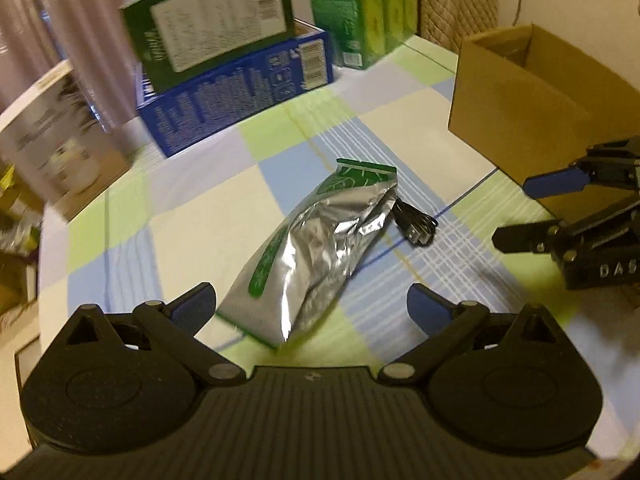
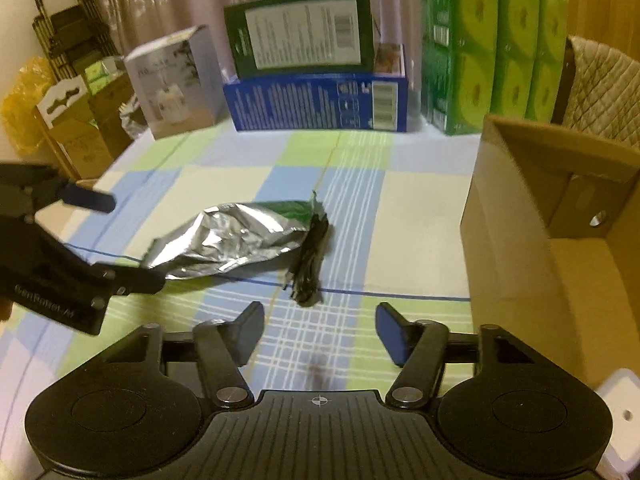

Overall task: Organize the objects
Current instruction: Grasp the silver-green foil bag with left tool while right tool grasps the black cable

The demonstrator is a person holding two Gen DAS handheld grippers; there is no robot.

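Left gripper (image 1: 311,312) spread around foil pouch (image 1: 316,252), green end pointing away.

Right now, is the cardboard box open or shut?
Open: the cardboard box has its top uncovered, showing its inner walls. Whether anything lies inside, cannot tell.

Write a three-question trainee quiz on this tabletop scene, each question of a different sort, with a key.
1. True or false: the silver foil pouch lies flat on the checked tablecloth.
2. Multiple choice: the coiled black cable sits (A) inside the cardboard box, (B) beside the pouch's green end, (C) on the blue box.
3. Fill in: both the left gripper and right gripper are ____.

Key: 1 true; 2 B; 3 open.
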